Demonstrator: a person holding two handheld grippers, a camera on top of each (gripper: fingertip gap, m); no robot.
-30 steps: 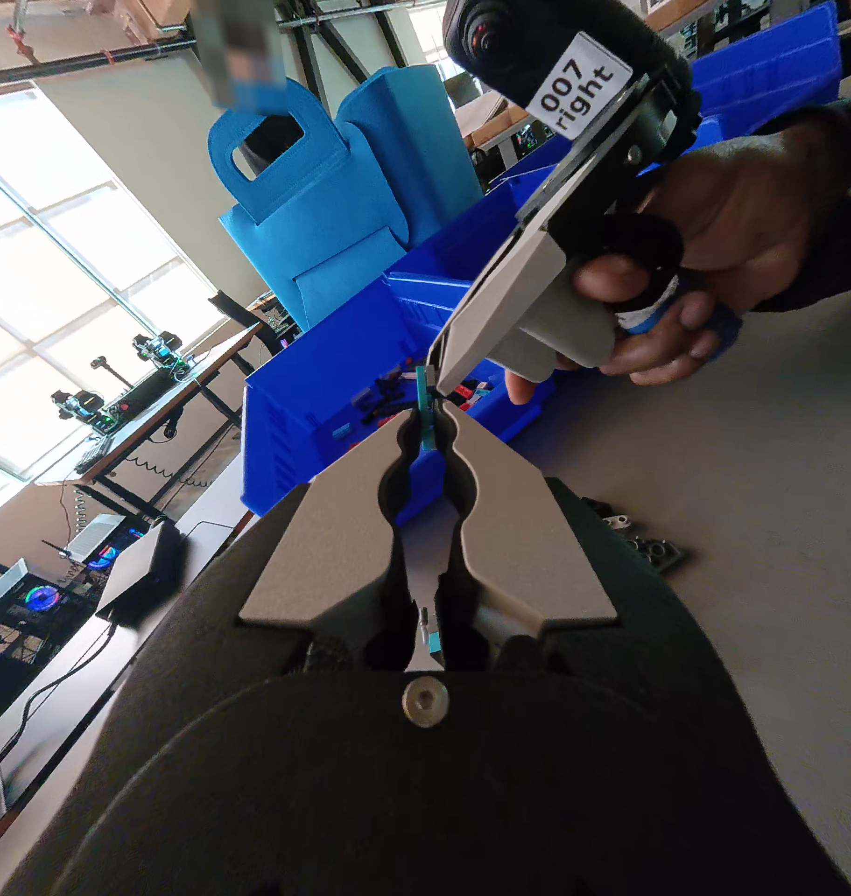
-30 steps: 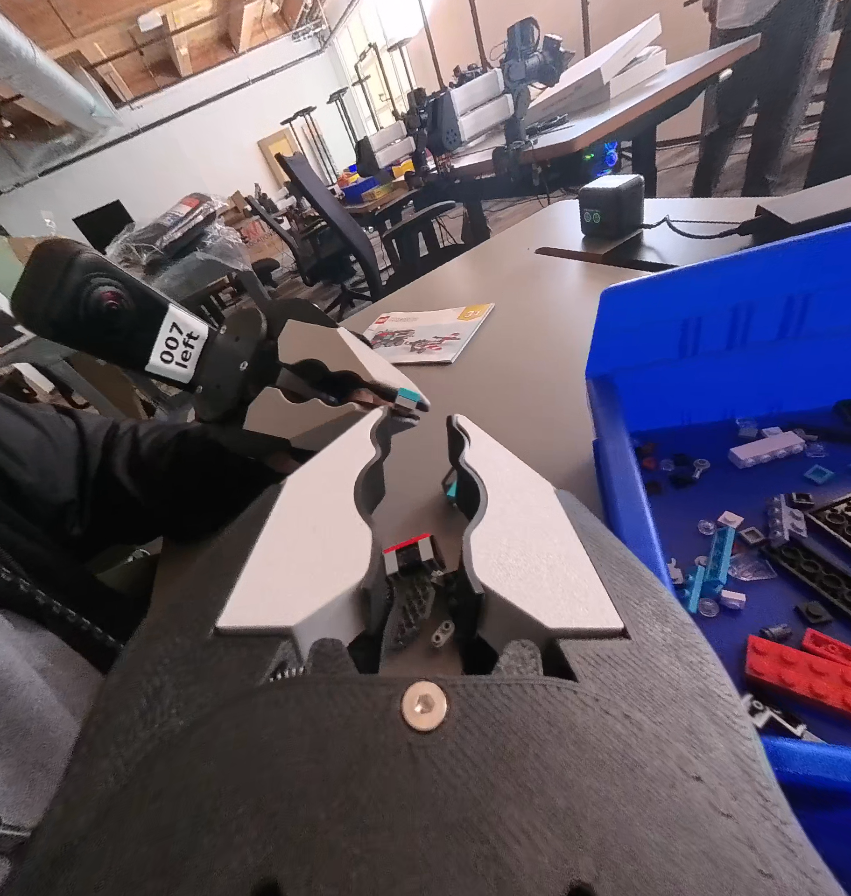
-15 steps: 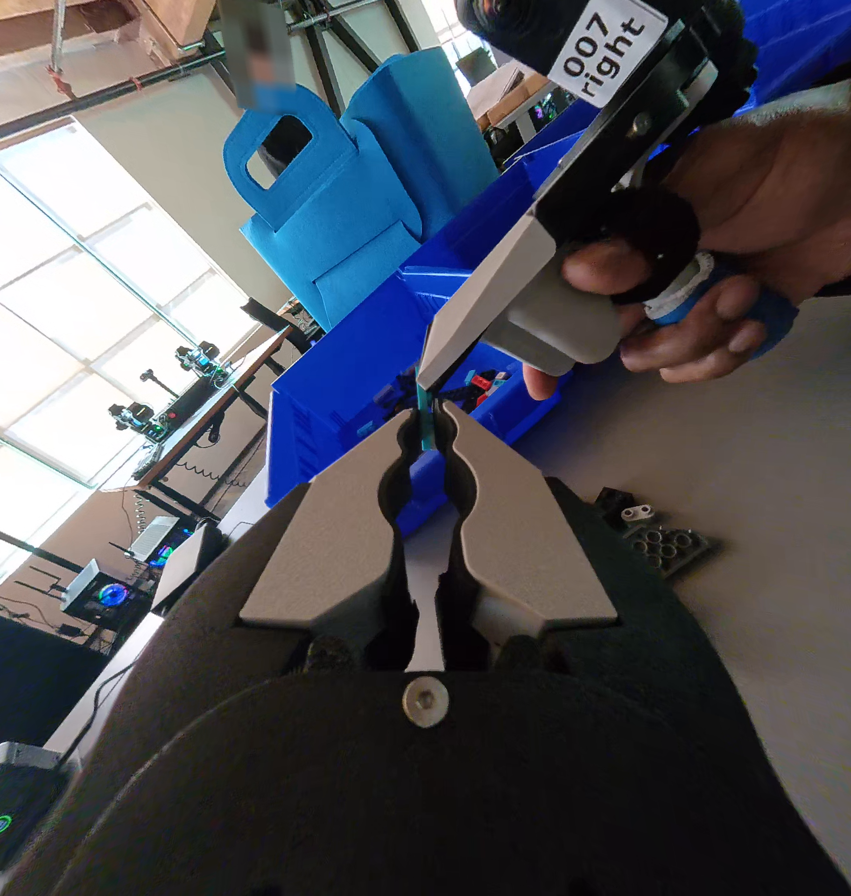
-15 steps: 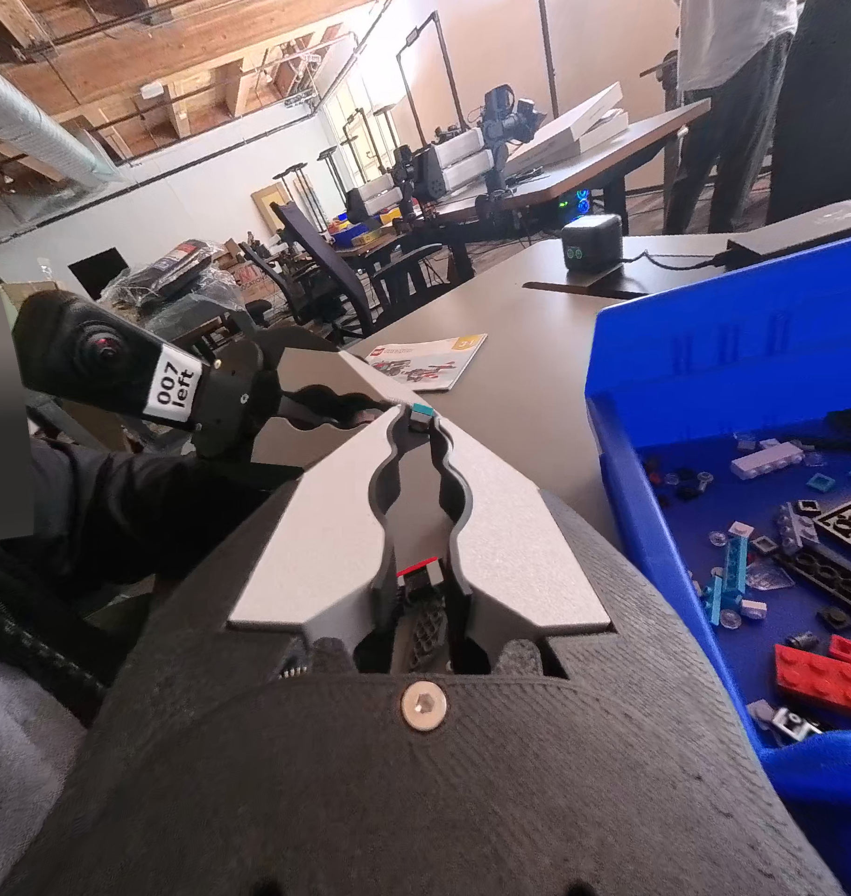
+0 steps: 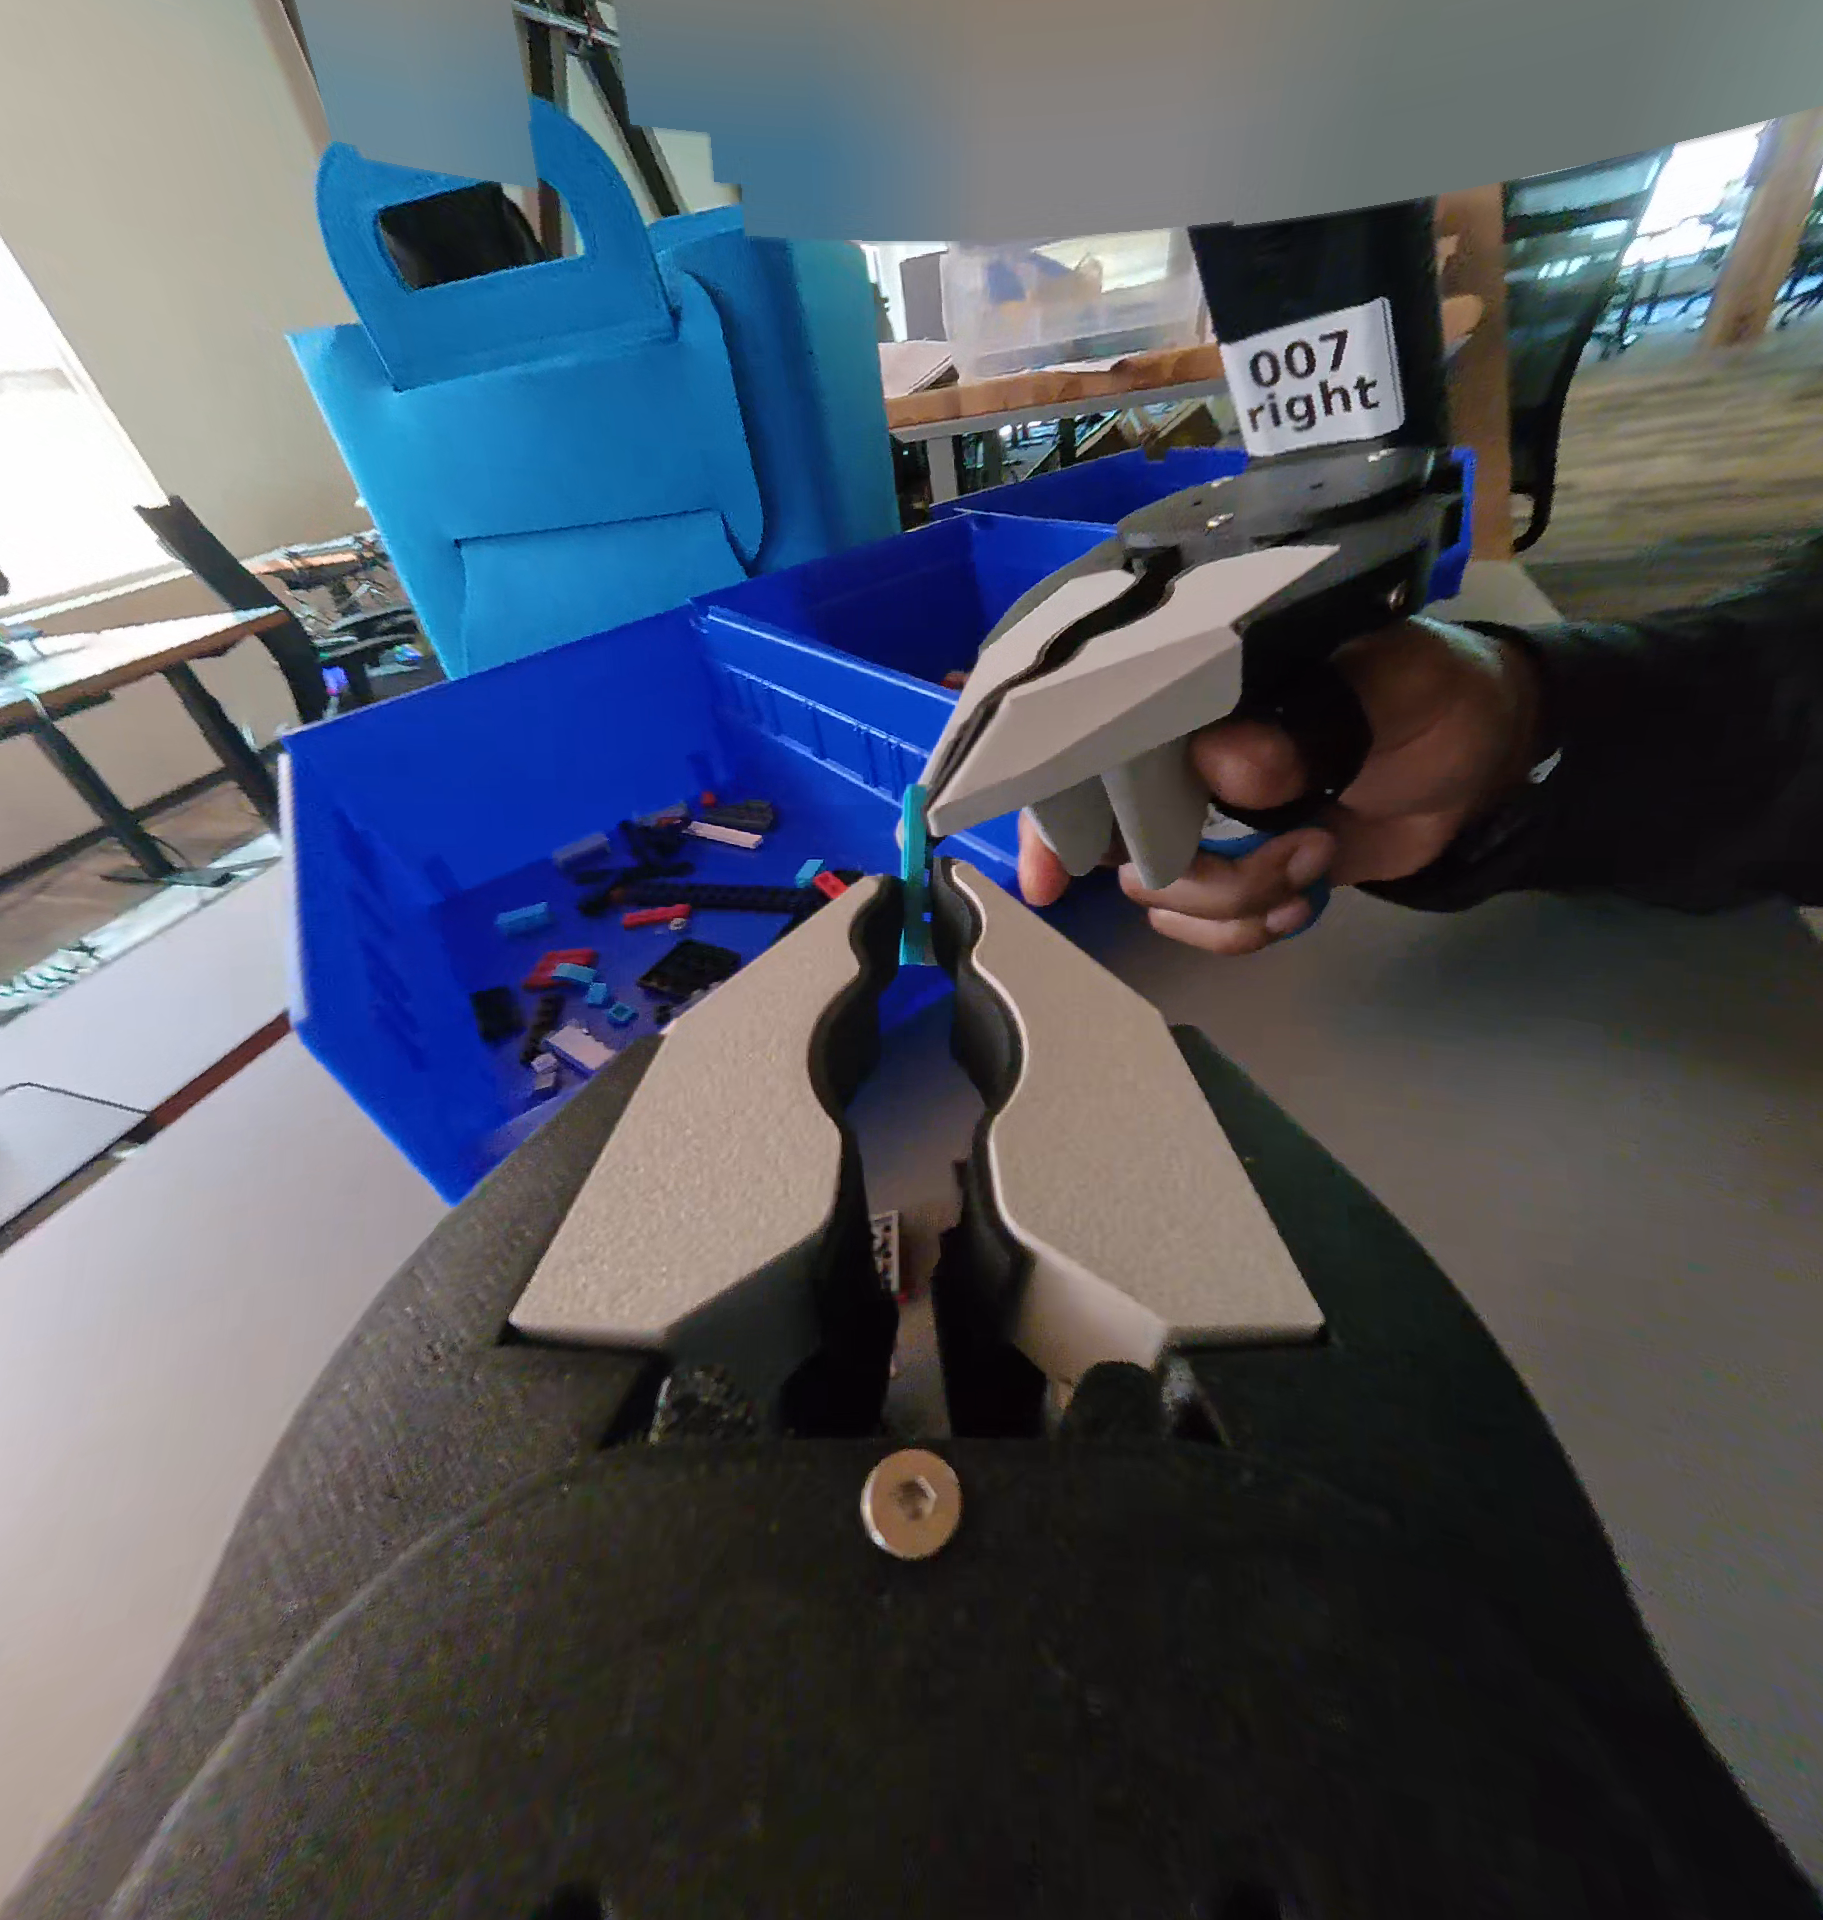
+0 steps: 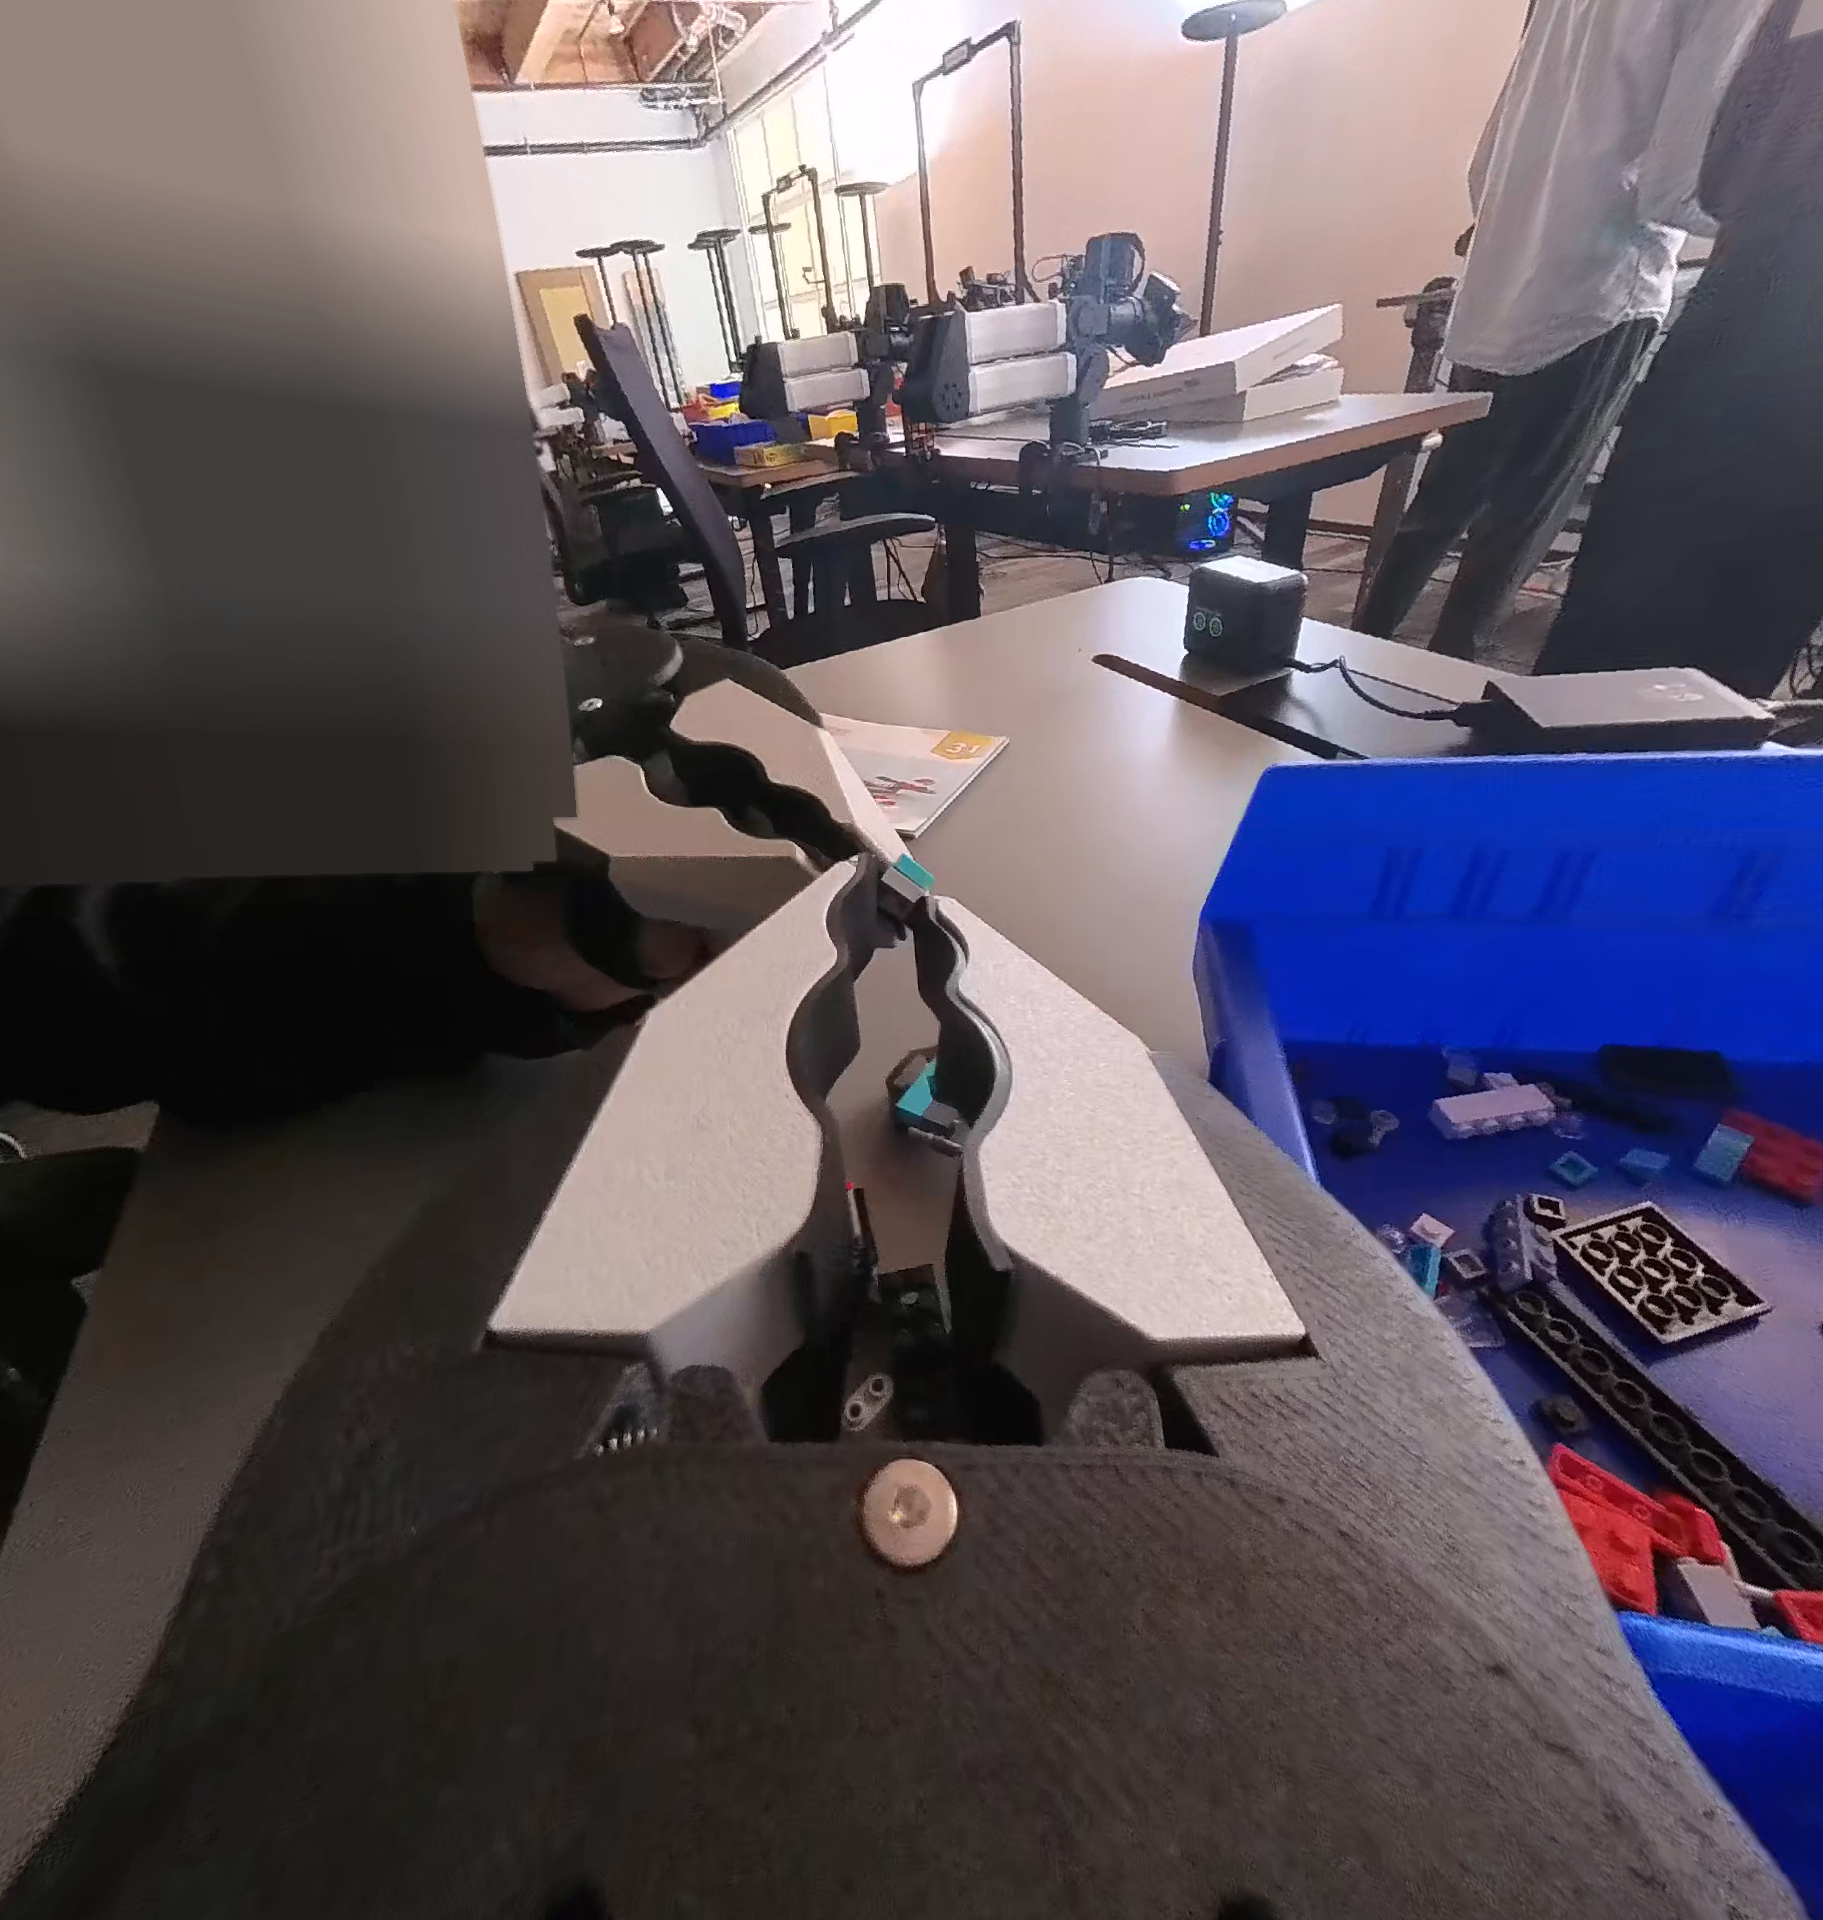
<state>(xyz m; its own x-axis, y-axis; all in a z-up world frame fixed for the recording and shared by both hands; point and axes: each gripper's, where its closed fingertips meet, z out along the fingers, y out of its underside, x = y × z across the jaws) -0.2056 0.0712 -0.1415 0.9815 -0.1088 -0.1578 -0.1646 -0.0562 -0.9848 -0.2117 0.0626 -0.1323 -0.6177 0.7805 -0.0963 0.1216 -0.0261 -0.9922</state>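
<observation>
The left gripper (image 5: 922, 896) pinches a thin teal plastic brick (image 5: 915, 875) upright in its closed tips, the right gripper (image 6: 899, 906), its tips closed too, meets that brick's top above the grey desk (image 5: 1509, 1143), beside the blue plastic bin (image 5: 595, 748) of loose bricks.

You've got 2 handheld grey-fingered grippers, the left gripper (image 5: 917, 894) & the right gripper (image 6: 902, 904), and 1 thin teal plastic brick piece (image 5: 915, 883) betw. their tips. There are 2 blue plastic bins: the near blue bin (image 5: 533, 790) w/ loose bricks and the far blue bin (image 5: 886, 592) behind it. 2 blue felt bags (image 5: 533, 416) stand at the back. On the grey table: 1 printed instruction booklet (image 6: 917, 769), 1 small black cube device (image 6: 1245, 618), 1 flat black box (image 6: 1624, 712). Approx. 2 standing persons (image 6: 1613, 312) at the far right. Loose bricks: too many to count.
</observation>
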